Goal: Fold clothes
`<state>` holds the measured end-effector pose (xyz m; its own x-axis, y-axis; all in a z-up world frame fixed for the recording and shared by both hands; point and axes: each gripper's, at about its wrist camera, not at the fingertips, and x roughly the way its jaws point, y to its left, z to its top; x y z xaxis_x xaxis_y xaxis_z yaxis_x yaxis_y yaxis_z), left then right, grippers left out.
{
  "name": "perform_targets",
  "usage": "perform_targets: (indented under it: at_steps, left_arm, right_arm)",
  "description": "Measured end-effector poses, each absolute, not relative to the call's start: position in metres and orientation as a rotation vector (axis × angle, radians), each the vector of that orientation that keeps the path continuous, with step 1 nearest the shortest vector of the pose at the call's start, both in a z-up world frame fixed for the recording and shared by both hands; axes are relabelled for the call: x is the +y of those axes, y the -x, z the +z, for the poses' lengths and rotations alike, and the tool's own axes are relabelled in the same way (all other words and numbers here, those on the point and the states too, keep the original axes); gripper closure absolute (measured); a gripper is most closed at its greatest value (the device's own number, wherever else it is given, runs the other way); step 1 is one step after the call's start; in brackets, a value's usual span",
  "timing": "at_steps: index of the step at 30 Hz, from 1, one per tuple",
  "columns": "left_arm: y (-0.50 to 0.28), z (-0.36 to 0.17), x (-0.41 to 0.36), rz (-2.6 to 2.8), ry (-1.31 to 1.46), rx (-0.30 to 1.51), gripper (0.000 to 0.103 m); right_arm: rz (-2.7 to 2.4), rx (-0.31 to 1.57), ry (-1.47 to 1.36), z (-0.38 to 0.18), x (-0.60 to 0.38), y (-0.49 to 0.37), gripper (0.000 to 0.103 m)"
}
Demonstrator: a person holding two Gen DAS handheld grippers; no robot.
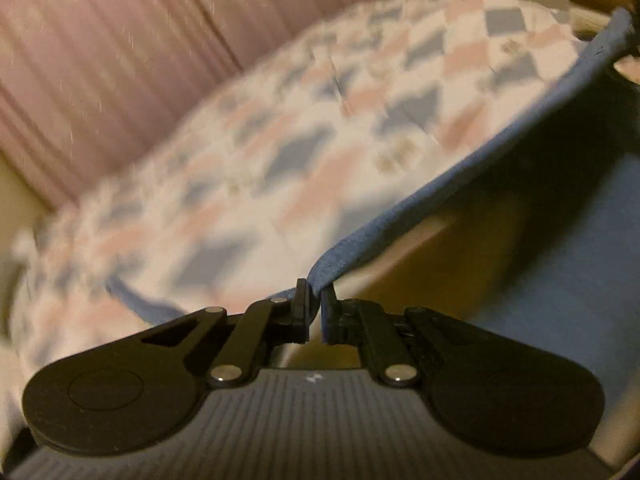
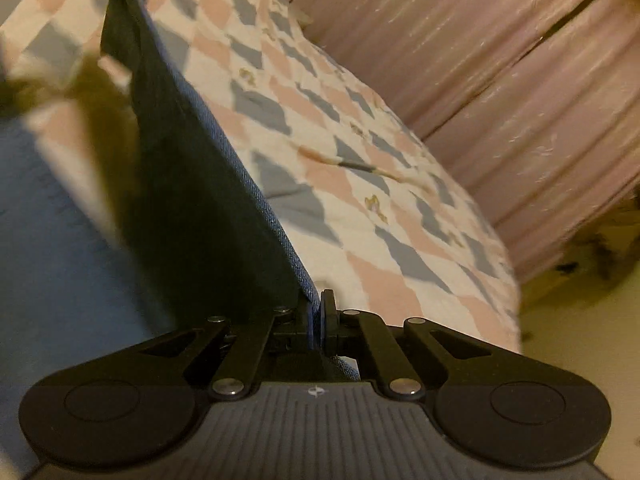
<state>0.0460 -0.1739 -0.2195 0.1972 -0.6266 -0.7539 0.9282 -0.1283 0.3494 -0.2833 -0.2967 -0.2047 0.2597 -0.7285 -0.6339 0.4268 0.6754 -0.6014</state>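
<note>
We pinch blue garment (image 1: 460, 176) hem taut between left gripper (image 1: 316, 308) and right gripper (image 2: 316, 316) — both clamped on it, quilted bed (image 1: 260, 140) ahead, below.

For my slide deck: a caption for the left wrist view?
Left gripper shut on blue cloth, its edge lifted taut above the checkered bed.

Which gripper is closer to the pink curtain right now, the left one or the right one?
Cannot tell. The left gripper and right gripper each pinch the blue garment's edge above the checkered bedspread, and the pink curtain hangs beyond the bed in both views.
</note>
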Motion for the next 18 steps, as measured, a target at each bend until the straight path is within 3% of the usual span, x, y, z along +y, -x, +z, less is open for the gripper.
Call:
perform_targets:
  at_steps: [2,4,5,8,10,15,18]
  left_arm:
    - [-0.031,-0.239,-0.133,-1.388,-1.043,0.533,0.095]
    - [-0.013,-0.256,-0.095,-1.404,-1.088,0.639,0.093]
    - [-0.008,-0.26,-0.081,-1.419,-1.085,0.681,0.092]
    - [-0.009,-0.256,-0.069,-1.401,-0.98,0.796,0.087]
    - [-0.023,-0.253,-0.071,-1.328,-0.855,0.867,0.082]
    - [-0.063,-0.261,-0.09,-1.054,-0.606,1.027,0.079]
    - [-0.067,-0.27,-0.09,-0.949,-0.524,1.09,0.076]
  right_arm:
    - [-0.805,1.114,0.294,-0.223,-0.245,0.289,0.097]
    - [-0.821,1.223,0.206,-0.251,-0.206,0.295,0.068]
    - [-0.84,1.265,0.148,-0.263,-0.191,0.299,0.048]
    - [-0.953,1.232,-0.148,-0.27,-0.169,0.321,0.048]
    - [-1.066,1.065,-0.435,-0.258,-0.18,0.349,0.048]
    - [-1.307,0.412,-1.106,-0.252,-0.235,0.456,0.049]
    - [-1.418,0.092,-1.317,-0.268,-0.265,0.521,0.055]
